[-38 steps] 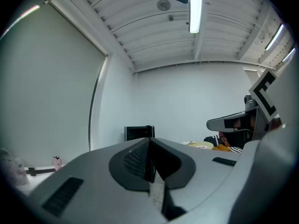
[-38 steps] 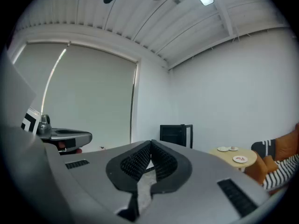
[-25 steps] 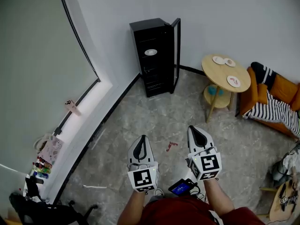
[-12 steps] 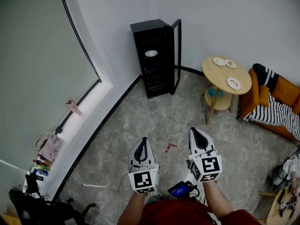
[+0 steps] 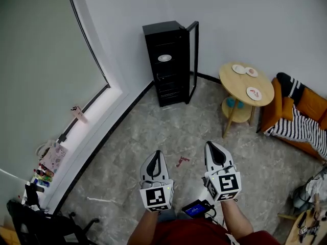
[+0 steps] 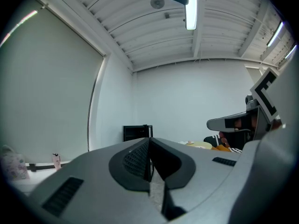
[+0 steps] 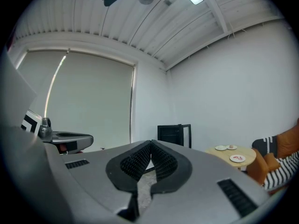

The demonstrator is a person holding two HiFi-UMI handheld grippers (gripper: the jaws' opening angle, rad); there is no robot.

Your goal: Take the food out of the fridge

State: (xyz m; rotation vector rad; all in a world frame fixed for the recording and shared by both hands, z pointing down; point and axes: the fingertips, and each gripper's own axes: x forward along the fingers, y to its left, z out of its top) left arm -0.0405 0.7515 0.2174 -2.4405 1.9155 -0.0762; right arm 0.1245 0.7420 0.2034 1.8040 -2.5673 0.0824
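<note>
A small black fridge point(image 5: 168, 60) stands against the far wall with its door point(image 5: 193, 55) swung open to the right. A white plate point(image 5: 164, 57) rests on one of its shelves. The fridge point(image 6: 136, 132) shows small in the left gripper view, and the fridge point(image 7: 174, 133) in the right gripper view too. My left gripper point(image 5: 154, 161) and right gripper point(image 5: 215, 151) are held side by side over the floor, well short of the fridge, both shut and empty, pointing level toward it.
A round wooden table point(image 5: 245, 81) with three small plates of food stands right of the fridge. An orange seat with a striped cloth point(image 5: 299, 121) lies at the far right. A red scrap point(image 5: 180, 161) lies on the stone floor. Clutter point(image 5: 48, 167) sits along the left window sill.
The whole view has shifted slightly as the person moves forward; both grippers stay shut and side by side, and the fridge and table sit a little nearer.
</note>
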